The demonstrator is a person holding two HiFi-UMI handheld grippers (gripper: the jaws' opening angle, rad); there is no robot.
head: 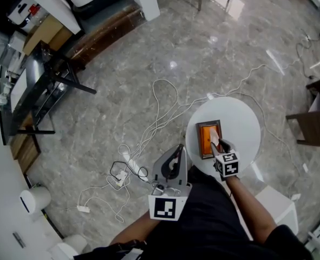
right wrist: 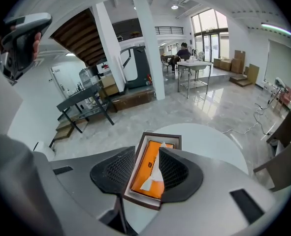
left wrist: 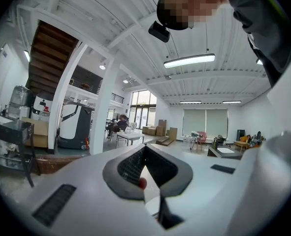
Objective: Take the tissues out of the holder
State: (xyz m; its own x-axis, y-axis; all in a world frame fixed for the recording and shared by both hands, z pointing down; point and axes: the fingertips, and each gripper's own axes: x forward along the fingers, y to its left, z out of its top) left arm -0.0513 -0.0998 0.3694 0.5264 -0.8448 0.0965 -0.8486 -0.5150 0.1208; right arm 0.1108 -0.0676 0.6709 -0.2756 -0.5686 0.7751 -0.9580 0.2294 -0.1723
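White tissue tuft (right wrist: 153, 173) pokes up between the jaws of my right gripper (right wrist: 147, 152). They stand apart, nothing pinched yet. Best way, I judge: drop lower, centre on the tuft, close near its base, then lift straight up so the holder (right wrist: 159, 136) doesn't ride along. My left gripper (head: 176, 157), tips together and empty, hangs beside the table; it could pin the frame. Count: one tuft, one orange pack (right wrist: 144, 171), one holder, one round white table (right wrist: 209, 141).
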